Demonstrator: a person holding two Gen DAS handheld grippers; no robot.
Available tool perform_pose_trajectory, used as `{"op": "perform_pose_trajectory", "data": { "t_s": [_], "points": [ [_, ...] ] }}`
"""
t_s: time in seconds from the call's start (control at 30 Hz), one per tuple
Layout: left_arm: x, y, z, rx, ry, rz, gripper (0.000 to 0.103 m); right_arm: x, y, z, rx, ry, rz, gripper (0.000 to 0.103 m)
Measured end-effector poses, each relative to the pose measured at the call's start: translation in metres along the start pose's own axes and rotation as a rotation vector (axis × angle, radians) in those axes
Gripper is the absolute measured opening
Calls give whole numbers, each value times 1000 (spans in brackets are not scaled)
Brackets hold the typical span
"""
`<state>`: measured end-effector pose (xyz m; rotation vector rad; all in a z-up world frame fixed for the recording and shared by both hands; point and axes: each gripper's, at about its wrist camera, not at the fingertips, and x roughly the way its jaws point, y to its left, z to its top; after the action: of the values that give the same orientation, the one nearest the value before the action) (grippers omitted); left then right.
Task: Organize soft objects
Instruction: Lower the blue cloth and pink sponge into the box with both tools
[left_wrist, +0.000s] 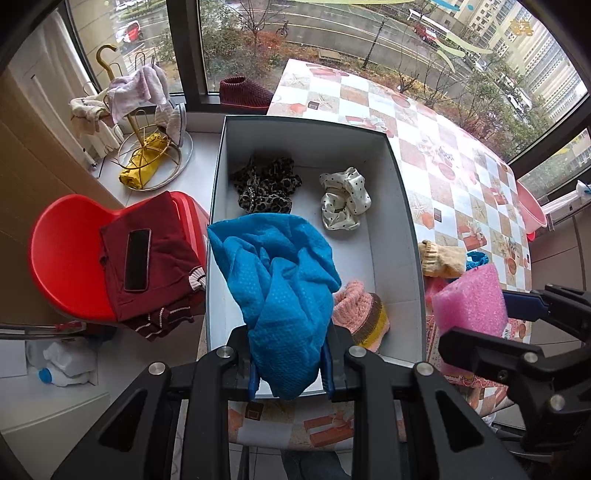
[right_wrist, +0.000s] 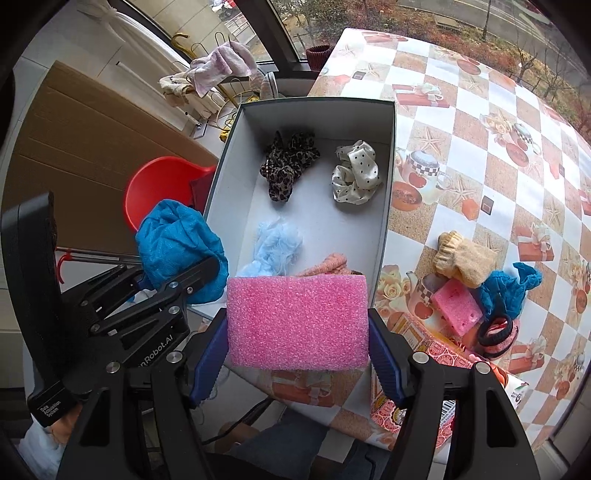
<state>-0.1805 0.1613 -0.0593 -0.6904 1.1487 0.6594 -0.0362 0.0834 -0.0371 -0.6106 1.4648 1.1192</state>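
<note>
Open white cardboard box sits at the left edge of the checkered-cloth table; bare floor shows mid-box and along its right wall. Inside, five items: one leopard-print scrunchie and one cream polka-dot scrunchie at the far end, one pale blue tulle wad, one pink knit piece, near end. Left gripper pinches a crumpled blue mesh cloth over the near-left corner. Right gripper clamps a flat pink foam pad above the near edge. On the table right of the box: one tan knit glove, one pink holed sponge, another blue cloth.
</note>
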Motion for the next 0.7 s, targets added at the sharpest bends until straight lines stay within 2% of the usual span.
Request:
{"op": "perform_pose_trajectory", "data": {
  "t_s": [0.6, 0.7],
  "points": [
    [33, 4, 30, -12, 23, 65, 27, 19, 1, 39, 1, -1, -58, 71],
    [38, 5, 35, -28, 30, 53, 27, 24, 0, 45, 4, 0, -67, 71]
  ]
}}
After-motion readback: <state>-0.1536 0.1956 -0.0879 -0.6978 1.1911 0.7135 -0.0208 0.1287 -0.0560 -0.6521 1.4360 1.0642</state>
